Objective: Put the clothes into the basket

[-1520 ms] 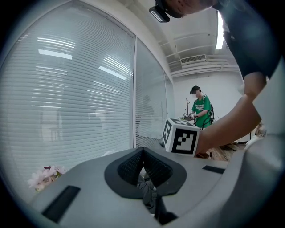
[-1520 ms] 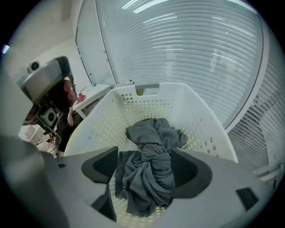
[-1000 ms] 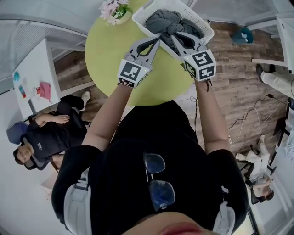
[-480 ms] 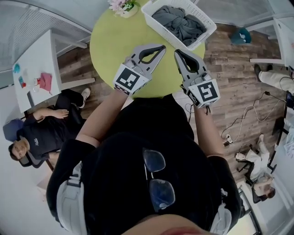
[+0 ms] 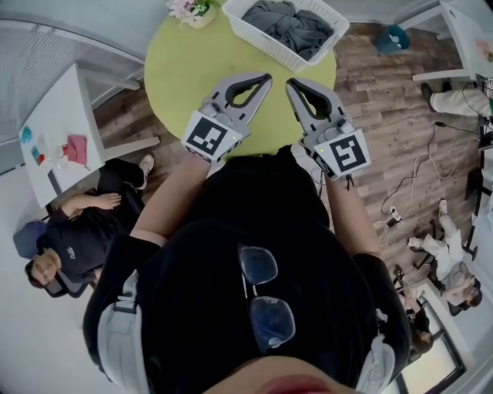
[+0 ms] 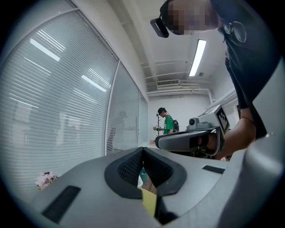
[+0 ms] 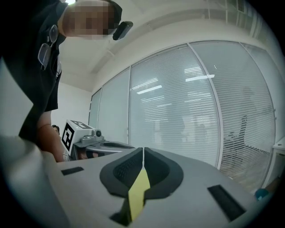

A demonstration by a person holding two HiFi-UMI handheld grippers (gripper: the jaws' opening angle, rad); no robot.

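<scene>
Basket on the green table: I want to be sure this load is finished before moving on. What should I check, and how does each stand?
1. The grey clothes lie inside the basket: ok.
2. Nothing draped over the rim: cannot tell, its far side is cut off.
3. The left tongs shut and empty: ok.
4. The right tongs shut and empty: ok.
5. Both apart from the basket: ok.
6. No loose clothes on the table: ok where visible; only flowers.

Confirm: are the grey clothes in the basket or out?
In. The grey clothes lie bunched inside the white basket, below its rim, on the green table; none shows on the tabletop.
</scene>
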